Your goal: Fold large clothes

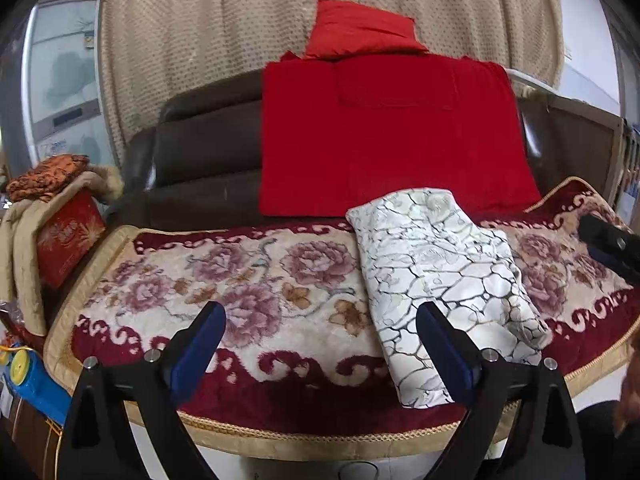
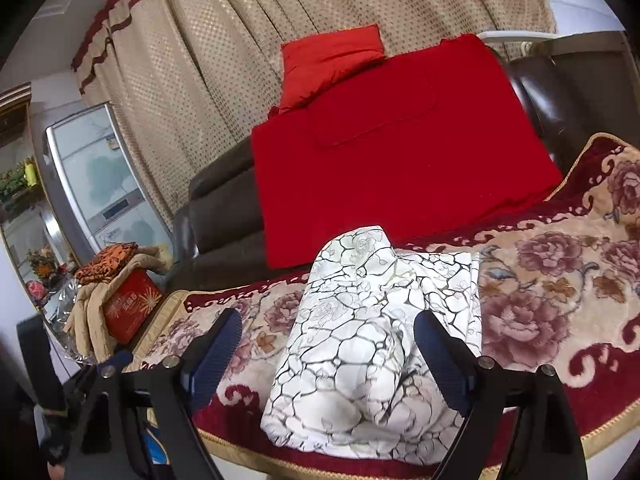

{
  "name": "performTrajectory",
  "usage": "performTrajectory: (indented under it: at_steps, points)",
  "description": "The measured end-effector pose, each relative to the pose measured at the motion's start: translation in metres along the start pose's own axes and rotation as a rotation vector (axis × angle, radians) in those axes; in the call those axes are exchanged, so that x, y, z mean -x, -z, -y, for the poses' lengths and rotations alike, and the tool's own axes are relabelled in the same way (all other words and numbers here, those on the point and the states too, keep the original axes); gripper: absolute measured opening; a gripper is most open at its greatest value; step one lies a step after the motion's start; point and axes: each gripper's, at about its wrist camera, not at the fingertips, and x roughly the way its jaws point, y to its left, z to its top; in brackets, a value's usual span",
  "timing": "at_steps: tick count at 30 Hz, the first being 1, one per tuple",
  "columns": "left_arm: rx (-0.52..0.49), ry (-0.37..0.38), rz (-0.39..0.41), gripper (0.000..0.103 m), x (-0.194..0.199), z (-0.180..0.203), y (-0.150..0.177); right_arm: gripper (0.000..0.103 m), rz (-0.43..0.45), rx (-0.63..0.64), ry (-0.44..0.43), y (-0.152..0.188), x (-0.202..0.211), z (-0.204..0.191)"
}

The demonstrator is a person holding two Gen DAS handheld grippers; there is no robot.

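A folded white garment (image 1: 436, 276) with a dark crackle print lies on the floral blanket (image 1: 240, 280) that covers the sofa seat. My left gripper (image 1: 320, 312) is open over the blanket with nothing between its blue pads; the garment lies just behind its right finger. In the right wrist view the same garment (image 2: 360, 352) sits in the wide gap of my right gripper (image 2: 328, 318), which is open, and neither pad touches the cloth. One dark finger (image 1: 608, 240) of the right gripper shows at the right edge of the left wrist view.
A red cloth (image 1: 384, 136) hangs over the brown sofa back (image 1: 200, 152) with a red cushion (image 1: 360, 28) on top. A beige curtain (image 1: 240, 20) hangs behind. At the left stand a red box (image 1: 68, 240), a beige coat (image 1: 20, 248) and a fridge (image 1: 64, 72).
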Motion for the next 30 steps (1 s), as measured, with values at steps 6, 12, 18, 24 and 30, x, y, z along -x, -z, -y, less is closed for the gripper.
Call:
performTrajectory:
  at_steps: [6, 12, 18, 24, 30]
  points:
    - [-0.009, -0.008, 0.002, 0.096, 0.006, 0.005, -0.001, 0.090, -0.013, 0.014, -0.003, -0.004, 0.016, -0.005]
    - [-0.021, 0.009, -0.032, 0.096, -0.004, 0.010, 0.002, 0.090, -0.035, 0.030, 0.014, -0.002, 0.014, -0.006]
    - [-0.034, 0.022, -0.099, 0.096, -0.032, 0.017, 0.010, 0.090, -0.103, -0.031, 0.052, 0.009, -0.010, 0.023]
    - [-0.063, 0.020, -0.129, 0.096, -0.057, 0.029, 0.011, 0.090, -0.142, -0.066, 0.066, 0.016, -0.030, 0.048]
    - [-0.079, 0.119, -0.210, 0.096, -0.094, 0.034, 0.008, 0.090, -0.169, -0.100, 0.052, 0.016, -0.049, 0.072]
